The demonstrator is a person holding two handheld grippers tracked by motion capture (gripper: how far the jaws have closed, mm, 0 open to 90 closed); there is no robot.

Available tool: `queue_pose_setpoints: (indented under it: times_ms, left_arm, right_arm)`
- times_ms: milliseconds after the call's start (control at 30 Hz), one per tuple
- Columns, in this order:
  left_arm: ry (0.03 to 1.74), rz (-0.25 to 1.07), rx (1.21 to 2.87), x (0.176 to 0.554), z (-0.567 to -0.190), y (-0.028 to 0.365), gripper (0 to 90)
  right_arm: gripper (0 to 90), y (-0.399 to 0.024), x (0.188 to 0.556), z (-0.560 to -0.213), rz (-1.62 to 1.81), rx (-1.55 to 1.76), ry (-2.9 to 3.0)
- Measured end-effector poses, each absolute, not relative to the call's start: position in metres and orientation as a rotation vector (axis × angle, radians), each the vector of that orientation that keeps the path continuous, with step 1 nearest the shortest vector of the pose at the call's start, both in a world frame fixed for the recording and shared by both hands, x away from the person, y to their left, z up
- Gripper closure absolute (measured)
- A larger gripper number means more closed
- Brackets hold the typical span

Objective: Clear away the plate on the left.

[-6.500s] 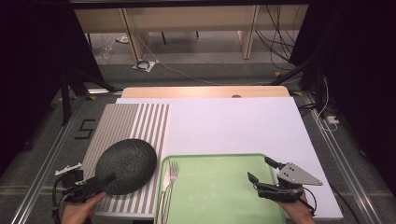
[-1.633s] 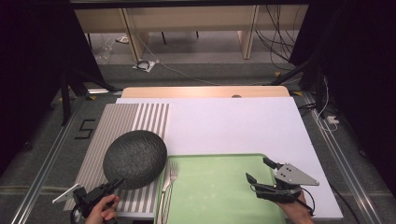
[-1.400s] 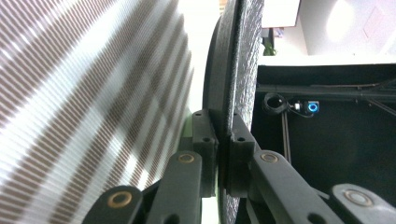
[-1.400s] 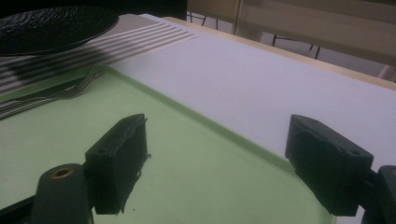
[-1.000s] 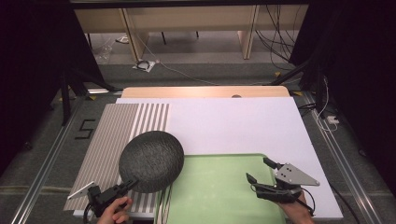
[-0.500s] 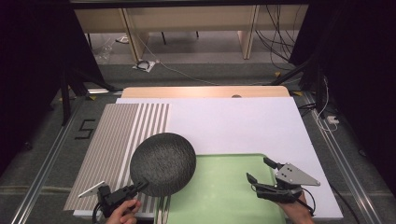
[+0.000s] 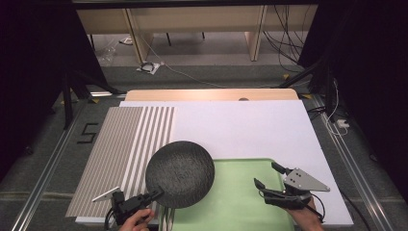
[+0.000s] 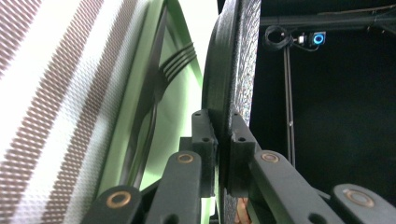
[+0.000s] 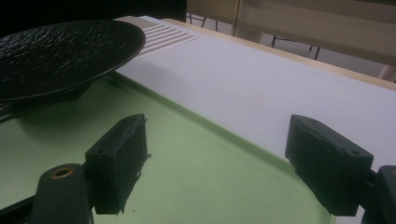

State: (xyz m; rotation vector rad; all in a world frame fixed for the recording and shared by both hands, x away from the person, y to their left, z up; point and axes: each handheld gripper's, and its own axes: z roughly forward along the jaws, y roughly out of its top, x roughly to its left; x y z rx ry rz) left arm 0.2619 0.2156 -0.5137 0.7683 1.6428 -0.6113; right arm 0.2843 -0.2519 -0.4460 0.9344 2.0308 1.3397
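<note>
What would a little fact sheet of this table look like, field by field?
Held thing: black plate, gripped at its rim and lifted above the tray's left edge
Left tongs: shut on the plate's rim
Right tongs: open, nothing between them, above the tray
Tray: green tray, at the near edge of the table
Fork: lies on the tray under the plate
Mat: striped mat, left of the tray

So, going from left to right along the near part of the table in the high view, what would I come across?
Striped mat → left gripper, clamped on the rim of the black plate → green tray → right gripper, jaws open above the tray.
</note>
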Motion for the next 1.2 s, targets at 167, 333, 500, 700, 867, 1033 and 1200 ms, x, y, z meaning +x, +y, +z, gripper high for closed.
queue_pose_setpoints:
  times_ms: [167,333,500,700,867,1033,1200]
  left_arm:
    - [1.634,-0.626,0.802,0.262,-0.514,0.207,84.7]
    - [1.634,-0.643,0.834,0.262,-0.515,0.199,84.7]
    - [1.632,-0.662,0.861,0.261,-0.517,0.189,84.5]
    - [1.628,-0.684,0.906,0.261,-0.519,0.179,84.5]
    - [1.624,-0.692,0.944,0.261,-0.52,0.171,84.5]
    - [1.621,-0.707,0.964,0.262,-0.52,0.165,84.5]
    - [1.616,-0.707,0.989,0.263,-0.52,0.16,84.5]
  right_arm:
    - [21.8,-0.252,0.284,-0.446,1.34,0.934,2.031]
    - [21.8,-0.252,0.284,-0.446,1.339,0.935,2.034]
    - [22.0,-0.252,0.284,-0.446,1.339,0.934,2.031]
    - [22.0,-0.253,0.284,-0.446,1.337,0.933,2.033]
    - [22.0,-0.253,0.284,-0.446,1.335,0.934,2.031]
    - [22.0,-0.253,0.284,-0.446,1.335,0.933,2.03]
    - [22.0,-0.253,0.284,-0.446,1.336,0.932,2.029]
